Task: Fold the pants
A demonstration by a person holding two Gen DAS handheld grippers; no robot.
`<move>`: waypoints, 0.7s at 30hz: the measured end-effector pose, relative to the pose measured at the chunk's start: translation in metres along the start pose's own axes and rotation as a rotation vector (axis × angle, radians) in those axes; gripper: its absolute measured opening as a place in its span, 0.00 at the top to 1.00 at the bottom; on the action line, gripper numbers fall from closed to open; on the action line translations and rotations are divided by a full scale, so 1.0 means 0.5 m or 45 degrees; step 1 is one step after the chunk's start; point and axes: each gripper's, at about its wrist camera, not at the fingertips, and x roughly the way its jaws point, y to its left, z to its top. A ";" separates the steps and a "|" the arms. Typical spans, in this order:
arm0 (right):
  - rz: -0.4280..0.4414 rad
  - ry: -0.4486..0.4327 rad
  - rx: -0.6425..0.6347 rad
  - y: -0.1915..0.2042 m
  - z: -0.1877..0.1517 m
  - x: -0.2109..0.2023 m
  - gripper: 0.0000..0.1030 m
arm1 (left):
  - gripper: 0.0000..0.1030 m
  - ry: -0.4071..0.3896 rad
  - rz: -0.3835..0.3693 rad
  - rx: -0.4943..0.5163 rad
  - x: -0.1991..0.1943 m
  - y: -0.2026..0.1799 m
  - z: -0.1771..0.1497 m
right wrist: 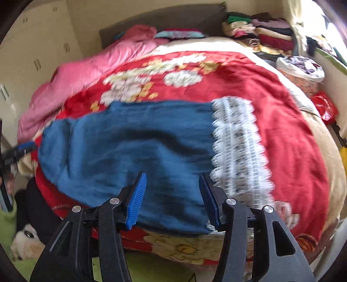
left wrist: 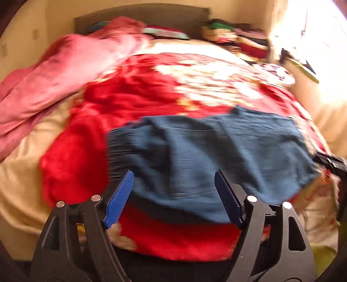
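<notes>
While both frames are smearing with motion blur, the blue pants are lying spread across the near part of a red floral blanket that is covering the bed, with their near edge hanging toward the blanket's front border. Seen from the right wrist, the pants are running left to right, and a band of white lace trim is finishing their right end. The left gripper is hovering over the near edge of the cloth with its jaws spread wide; nothing is sitting between the blue ribbed pads. The right gripper is standing likewise with jaws parted, its blue pads framing the near hem just left of the lace, gripping nothing. Whether either claw is touching the fabric I cannot tell. A pink quilt is lying bunched along the far left side of the bed, and stacked folded clothes are sitting at the far right corner by the headboard. At the left edge of the right wrist view, part of the other gripper is showing.
</notes>
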 end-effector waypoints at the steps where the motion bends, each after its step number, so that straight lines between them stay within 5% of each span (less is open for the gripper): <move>1: -0.023 0.021 -0.015 0.008 -0.003 0.011 0.52 | 0.24 0.006 0.023 -0.020 0.007 0.012 0.000; 5: -0.059 0.105 -0.042 0.012 -0.020 0.048 0.52 | 0.24 0.068 0.063 -0.074 0.067 0.030 0.004; 6: -0.059 0.108 -0.035 0.010 -0.023 0.051 0.52 | 0.57 0.078 0.066 -0.058 0.078 0.024 0.001; 7: -0.051 0.109 -0.022 0.007 -0.027 0.050 0.52 | 0.73 0.090 0.155 -0.016 0.091 0.012 0.000; 18: -0.001 0.118 0.021 -0.015 -0.030 0.041 0.52 | 0.63 0.077 0.132 -0.050 0.073 0.061 -0.019; 21: 0.048 -0.001 0.069 -0.045 -0.003 -0.010 0.52 | 0.61 -0.001 0.111 -0.046 0.016 0.056 0.006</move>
